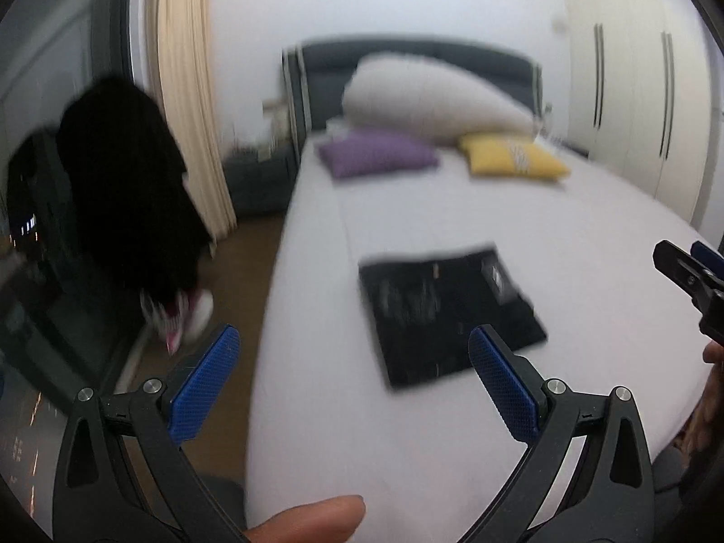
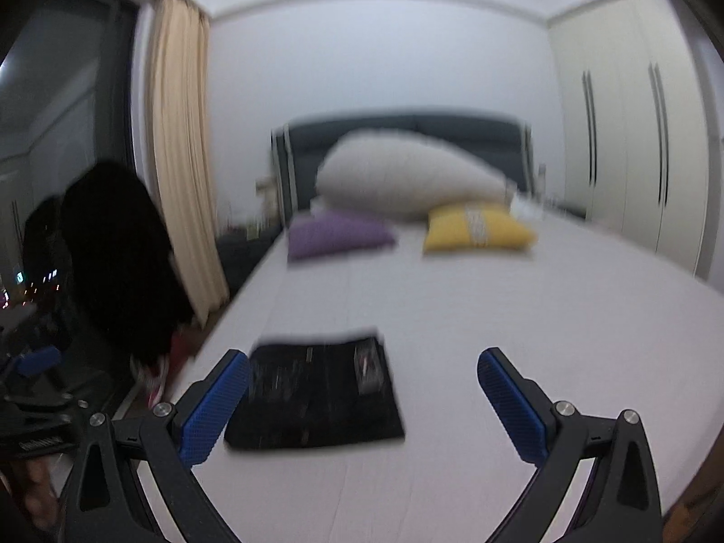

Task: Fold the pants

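The black pants (image 1: 448,312) lie folded into a flat rectangle on the white bed (image 1: 452,208); in the right wrist view they (image 2: 316,393) lie low and left of centre. My left gripper (image 1: 353,380) is open and empty, held above the bed's near edge, short of the pants. My right gripper (image 2: 362,398) is open and empty, held above the bed, with its left finger pad (image 2: 212,412) beside the pants' left edge. The right gripper also shows at the right edge of the left wrist view (image 1: 692,276). Both views are motion-blurred.
A purple cushion (image 1: 375,154), a yellow cushion (image 1: 511,158) and a large white pillow (image 1: 434,99) lie at the dark headboard. A black garment (image 1: 126,190) hangs at the left by a cream curtain (image 1: 190,104). White wardrobe doors (image 1: 633,81) stand at the right.
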Available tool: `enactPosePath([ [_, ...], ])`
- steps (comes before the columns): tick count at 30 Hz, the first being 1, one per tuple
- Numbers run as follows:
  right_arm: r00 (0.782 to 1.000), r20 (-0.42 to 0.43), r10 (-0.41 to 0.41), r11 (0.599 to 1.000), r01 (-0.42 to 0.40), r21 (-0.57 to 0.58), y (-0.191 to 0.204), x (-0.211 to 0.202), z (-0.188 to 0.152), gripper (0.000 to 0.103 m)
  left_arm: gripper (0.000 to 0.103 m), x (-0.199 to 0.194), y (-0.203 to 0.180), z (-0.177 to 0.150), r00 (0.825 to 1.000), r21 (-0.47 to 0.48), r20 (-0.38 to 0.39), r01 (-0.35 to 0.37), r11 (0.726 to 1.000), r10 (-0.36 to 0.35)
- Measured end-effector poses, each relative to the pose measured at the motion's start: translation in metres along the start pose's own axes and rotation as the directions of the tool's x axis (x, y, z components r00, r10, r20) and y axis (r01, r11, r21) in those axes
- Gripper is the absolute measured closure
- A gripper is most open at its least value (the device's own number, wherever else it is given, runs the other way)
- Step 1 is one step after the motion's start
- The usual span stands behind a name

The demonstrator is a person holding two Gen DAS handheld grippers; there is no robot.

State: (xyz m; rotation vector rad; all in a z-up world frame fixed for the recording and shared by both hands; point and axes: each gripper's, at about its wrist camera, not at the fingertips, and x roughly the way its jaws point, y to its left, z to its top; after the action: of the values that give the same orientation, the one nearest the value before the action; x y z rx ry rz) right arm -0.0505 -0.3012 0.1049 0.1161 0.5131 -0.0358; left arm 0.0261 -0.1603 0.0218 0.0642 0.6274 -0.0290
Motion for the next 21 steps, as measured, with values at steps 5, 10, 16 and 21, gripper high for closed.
enactPosePath([
  [5,0.997,-0.079,-0.012,0.999,0.014,0.029,0.001,0.010,-0.016,0.000,0.000,0.029,-0.005,-0.022,0.993,-0.016,-0.117,-0.011,1.000,0.009],
  [10,0.991,-0.119,-0.061,0.998,0.065,0.022,0.008,0.019,-0.026,0.000,0.000,0.047,-0.006,-0.032,0.986,-0.033,-0.167,-0.009,0.999,0.004],
  [16,0.982,-0.170,-0.079,0.997,0.076,-0.021,0.022,0.026,-0.037,0.000,0.000,0.062,-0.007,-0.040,0.979,-0.032,-0.201,-0.015,0.999,0.008],
  [21,0.977,-0.197,-0.088,0.996,0.086,-0.016,0.022,0.029,-0.041,0.000,0.000,0.064,-0.006,-0.042,0.978,-0.032,-0.209,-0.014,0.999,0.007],
])
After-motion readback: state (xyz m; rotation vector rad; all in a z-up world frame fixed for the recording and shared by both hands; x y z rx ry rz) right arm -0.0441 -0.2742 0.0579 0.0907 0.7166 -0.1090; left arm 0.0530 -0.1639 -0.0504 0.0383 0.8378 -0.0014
